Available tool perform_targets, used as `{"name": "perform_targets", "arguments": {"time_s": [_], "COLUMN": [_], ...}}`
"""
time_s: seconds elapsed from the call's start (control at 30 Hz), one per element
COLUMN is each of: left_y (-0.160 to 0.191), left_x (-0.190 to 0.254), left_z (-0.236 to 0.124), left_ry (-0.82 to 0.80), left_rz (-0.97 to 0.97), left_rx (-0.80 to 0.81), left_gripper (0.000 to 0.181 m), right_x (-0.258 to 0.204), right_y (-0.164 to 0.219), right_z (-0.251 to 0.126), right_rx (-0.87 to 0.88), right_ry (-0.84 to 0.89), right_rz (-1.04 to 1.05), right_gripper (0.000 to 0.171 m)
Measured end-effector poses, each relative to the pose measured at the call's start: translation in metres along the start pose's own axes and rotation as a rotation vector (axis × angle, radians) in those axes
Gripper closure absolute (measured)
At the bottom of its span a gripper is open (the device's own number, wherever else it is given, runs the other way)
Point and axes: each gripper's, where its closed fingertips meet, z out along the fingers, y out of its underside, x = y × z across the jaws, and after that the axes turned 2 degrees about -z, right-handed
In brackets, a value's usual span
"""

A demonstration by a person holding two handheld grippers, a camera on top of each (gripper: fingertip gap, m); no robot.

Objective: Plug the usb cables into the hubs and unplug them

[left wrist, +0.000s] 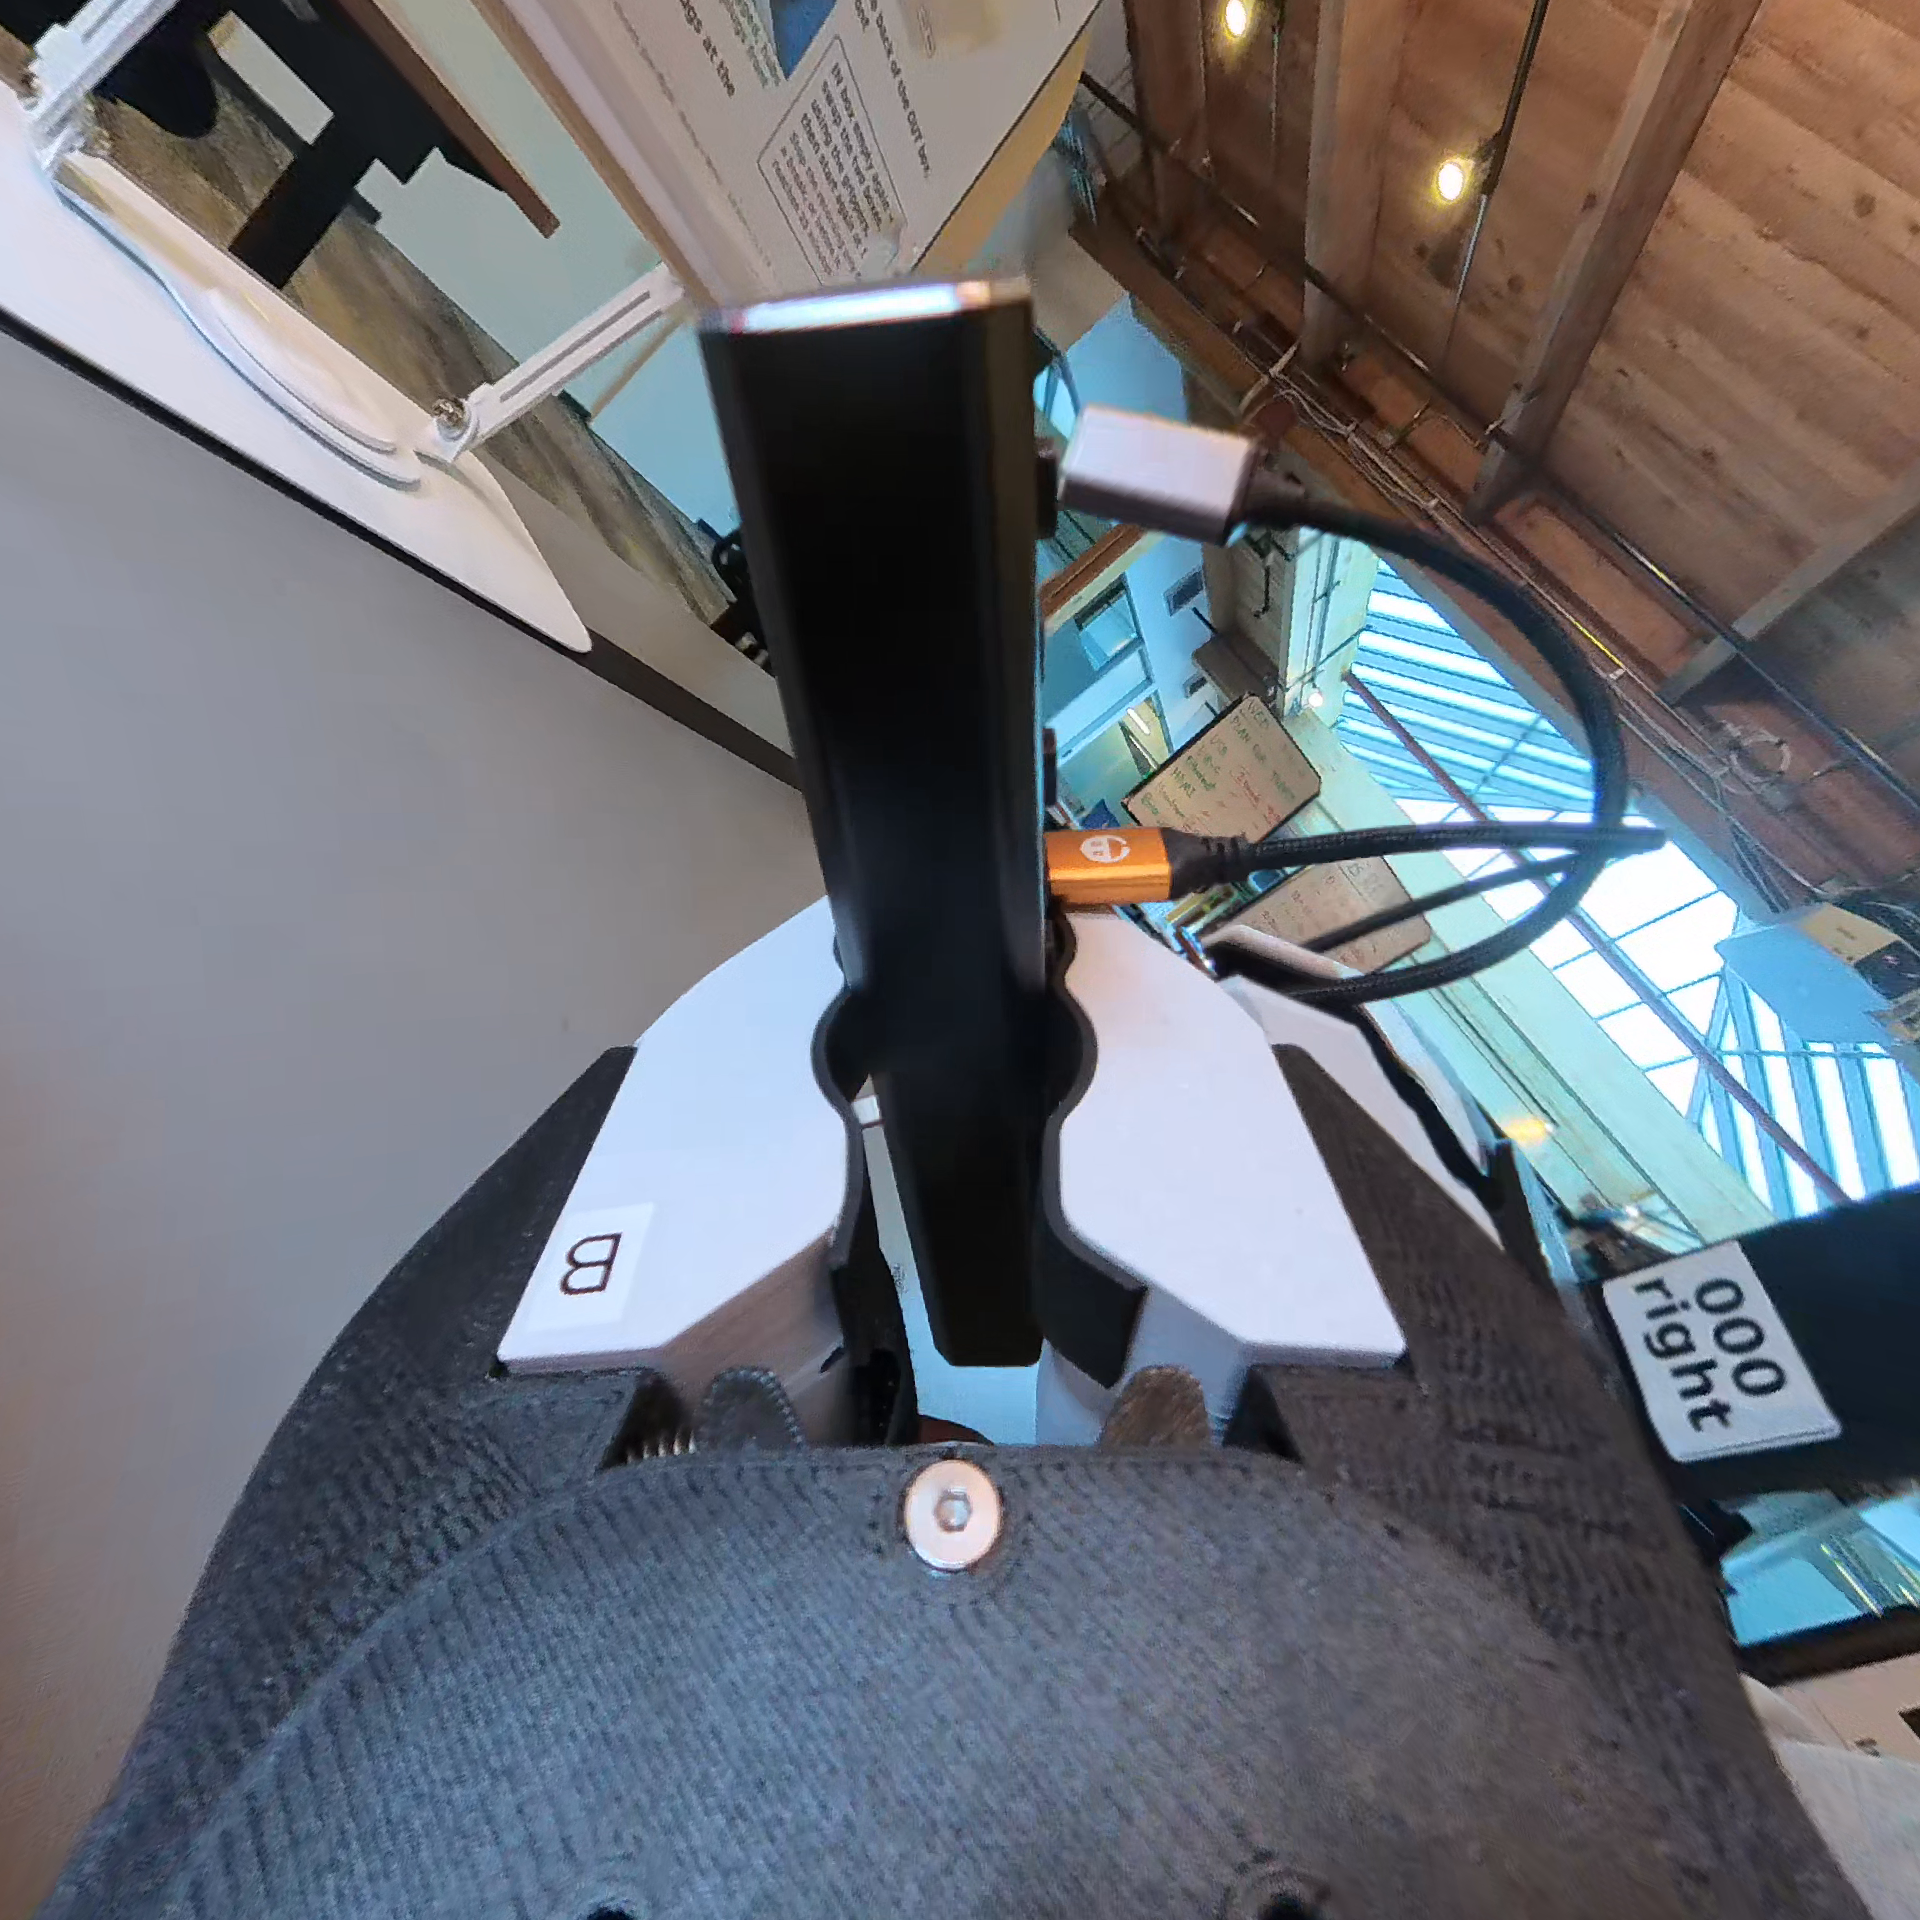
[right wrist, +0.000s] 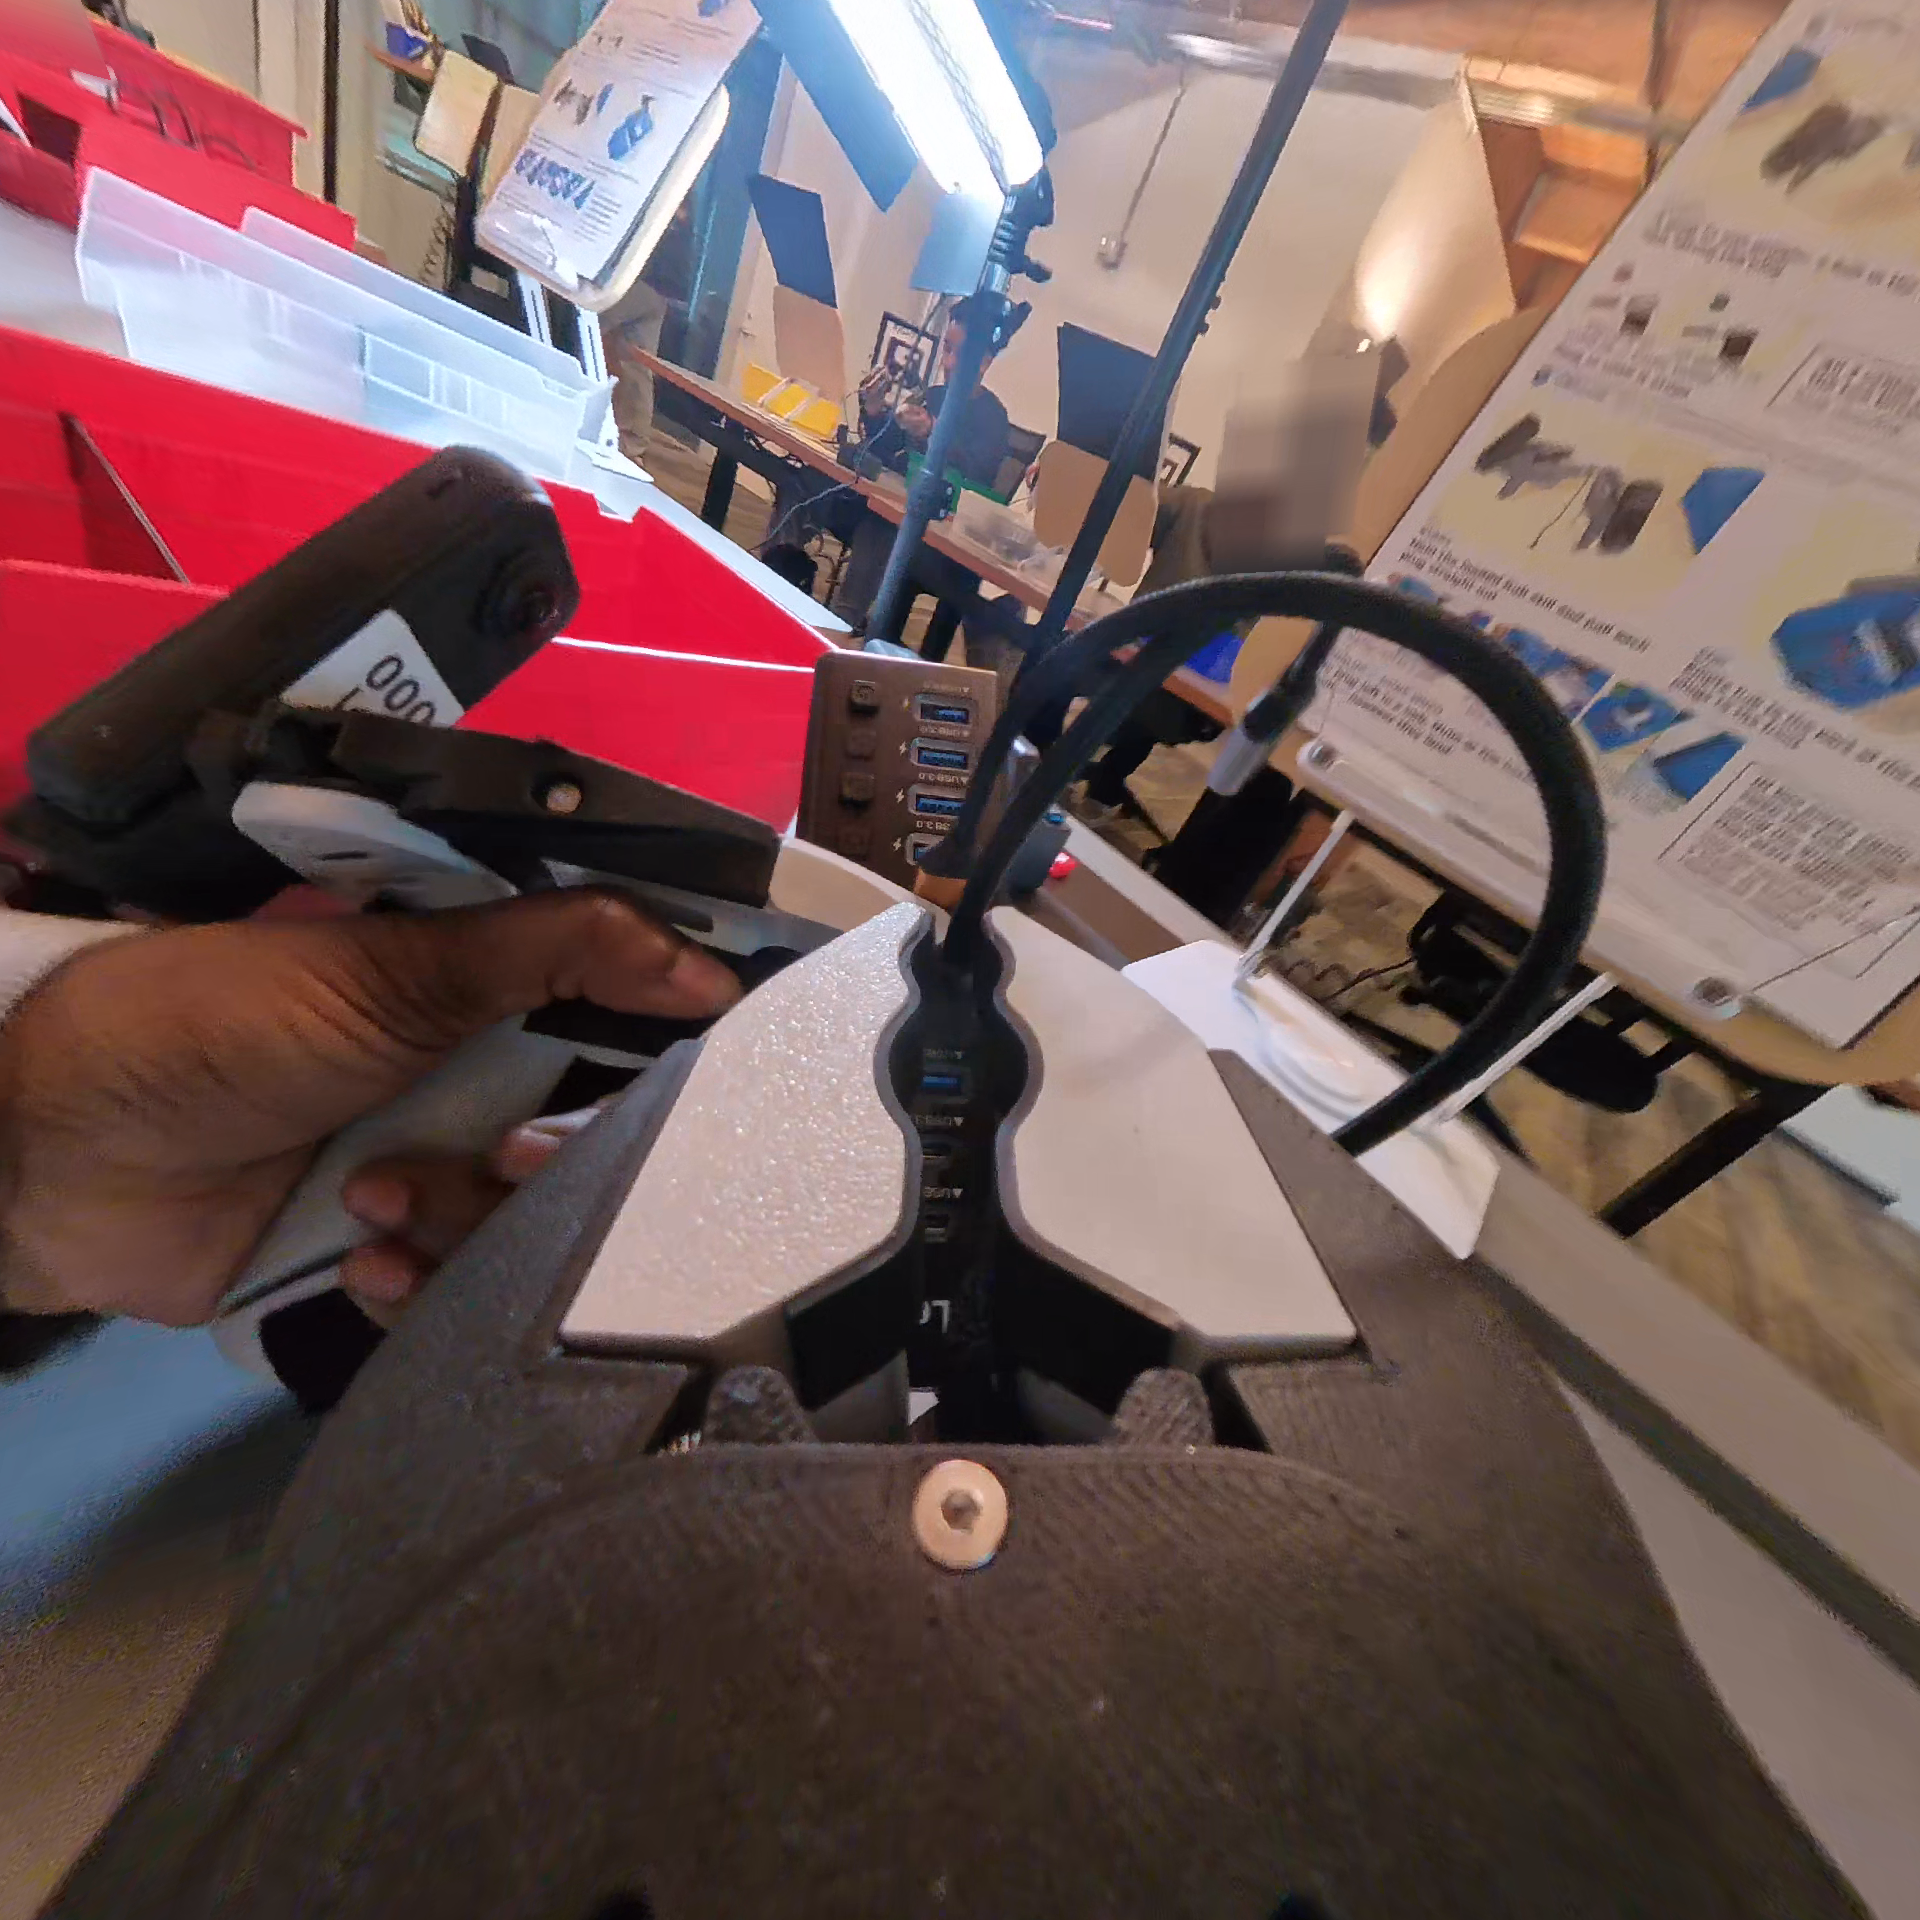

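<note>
**Writing in view, and what carries it**

A white sticker (left wrist: pixel 603 1262) with one letter sits on one of the left gripper's fingers (left wrist: pixel 675 1195). The right gripper's body bears a white printed label (left wrist: pixel 1714 1351). The black cable's (left wrist: pixel 1558 644) orange plug (left wrist: pixel 1107 868) shows a round logo. The USB hub (right wrist: pixel 914 769) has tiny port markings. Printed posters (right wrist: pixel 1714 623) and a handwritten whiteboard (left wrist: pixel 1221 774) stand behind.

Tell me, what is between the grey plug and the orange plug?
No other plug. The left wrist view shows only the black hub's side between the grey plug and the orange plug.
</note>
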Motion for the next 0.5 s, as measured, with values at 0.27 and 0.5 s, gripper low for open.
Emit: {"name": "perform_targets", "arguments": {"time_s": [0.27, 0.5], "left_y": [-0.006, -0.013], "left_x": [-0.001, -0.006], "left_z": [0.000, -0.006], "left_ry": [-0.037, -0.075], "left_rz": [0.085, 0.125], "left_rx": [-0.001, 0.045], "left_gripper": [0.151, 0.151], "right_x": [0.005, 0.004], "right_y": [-0.005, 0.009], "right_z": [0.000, 0.006], "right_rx": [0.059, 0.019], "right_ry": [-0.061, -0.151], "right_rz": [0.110, 0.273], "right_gripper": [0.168, 0.146]}}
